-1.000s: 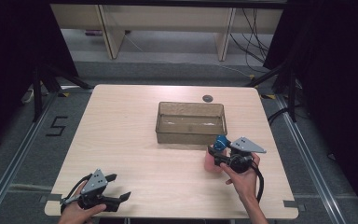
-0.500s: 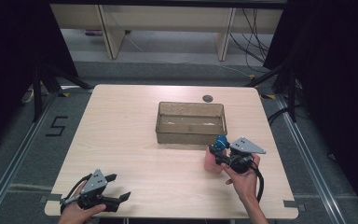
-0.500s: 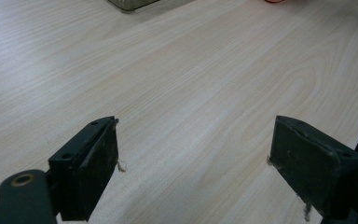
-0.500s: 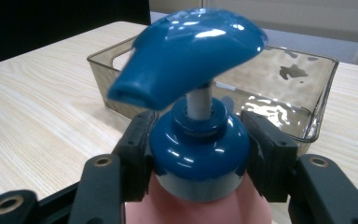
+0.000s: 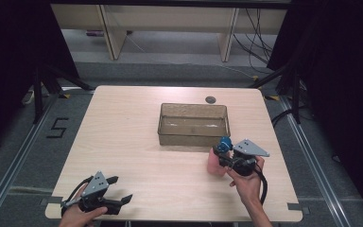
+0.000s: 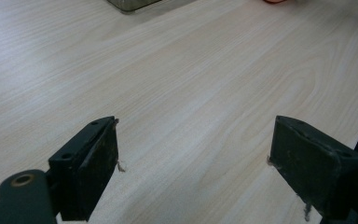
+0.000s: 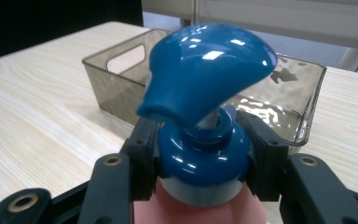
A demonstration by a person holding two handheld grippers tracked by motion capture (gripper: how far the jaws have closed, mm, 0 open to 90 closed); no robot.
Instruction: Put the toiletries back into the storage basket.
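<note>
Right gripper (image 7: pixel 200 158) just closed, clamped on blue collar of pump bottle (image 5: pixel 216 161), at bin's (image 5: pixel 194 124) 5 o'clock. Left gripper (image 5: pixel 116 191) idle, jaws apart. Risk: slick collar slips, bottle tips on lift.

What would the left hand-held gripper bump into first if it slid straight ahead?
Probably nothing soon: ahead of the left hand-held gripper lies bare table. Farther on, the clear box sits near that line, though depth is hard to judge.
</note>
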